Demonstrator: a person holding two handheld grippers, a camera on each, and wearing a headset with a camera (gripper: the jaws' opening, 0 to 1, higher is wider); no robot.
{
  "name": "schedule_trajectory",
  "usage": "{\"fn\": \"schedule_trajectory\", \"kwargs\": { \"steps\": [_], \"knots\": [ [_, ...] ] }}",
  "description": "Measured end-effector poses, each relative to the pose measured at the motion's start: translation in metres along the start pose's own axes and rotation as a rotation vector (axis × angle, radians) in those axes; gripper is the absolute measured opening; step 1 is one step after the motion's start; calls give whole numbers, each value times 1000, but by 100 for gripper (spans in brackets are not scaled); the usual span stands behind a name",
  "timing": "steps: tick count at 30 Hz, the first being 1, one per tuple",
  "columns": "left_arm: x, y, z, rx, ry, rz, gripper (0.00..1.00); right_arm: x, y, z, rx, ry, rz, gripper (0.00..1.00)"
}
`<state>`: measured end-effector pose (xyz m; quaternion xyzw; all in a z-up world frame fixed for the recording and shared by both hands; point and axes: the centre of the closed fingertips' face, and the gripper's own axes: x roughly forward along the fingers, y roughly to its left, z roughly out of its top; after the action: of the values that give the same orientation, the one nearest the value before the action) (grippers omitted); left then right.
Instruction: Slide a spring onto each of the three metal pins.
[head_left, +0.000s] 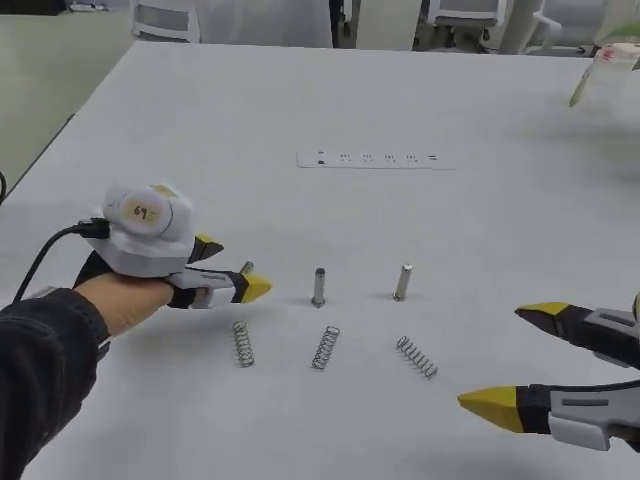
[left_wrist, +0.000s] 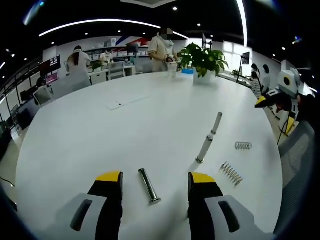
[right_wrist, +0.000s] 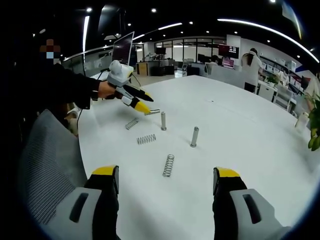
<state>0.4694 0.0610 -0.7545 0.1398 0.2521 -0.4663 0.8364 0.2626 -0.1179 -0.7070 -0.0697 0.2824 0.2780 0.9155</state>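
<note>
Three short metal pins stand in a row on the white table (head_left: 300, 110): left pin (head_left: 247, 268), middle pin (head_left: 319, 285), right pin (head_left: 403, 282). In front of each lies a loose spring: left spring (head_left: 242, 343), middle spring (head_left: 325, 347), right spring (head_left: 416, 356). My left gripper (head_left: 233, 266) is open, its yellow-tipped jaws on either side of the left pin (left_wrist: 149, 185) with a gap on both sides. My right gripper (head_left: 512, 358) is open and empty at the table's near right, pointing at the right spring (right_wrist: 169, 165).
A white power strip (head_left: 375, 159) lies flat beyond the pins. A potted plant (left_wrist: 202, 60) and a cup (left_wrist: 172, 67) stand at the table's far end. A black cable (head_left: 45, 250) trails from the left gripper. People stand in the background.
</note>
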Motion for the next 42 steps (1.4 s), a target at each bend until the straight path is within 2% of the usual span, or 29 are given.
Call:
{"fn": "schedule_trajectory", "kwargs": {
  "steps": [13, 26, 32, 42],
  "knots": [
    [12, 3, -9, 0, 45, 14, 35, 2, 1, -3, 0, 13, 7, 76],
    [23, 9, -10, 0, 73, 19, 27, 3, 1, -4, 0, 21, 7, 76],
    [24, 12, -14, 13, 98, 33, 19, 4, 1, -3, -1, 21, 7, 76],
    [28, 13, -15, 30, 114, 35, 13, 4, 1, -2, 2, 18, 6, 75]
  ]
}}
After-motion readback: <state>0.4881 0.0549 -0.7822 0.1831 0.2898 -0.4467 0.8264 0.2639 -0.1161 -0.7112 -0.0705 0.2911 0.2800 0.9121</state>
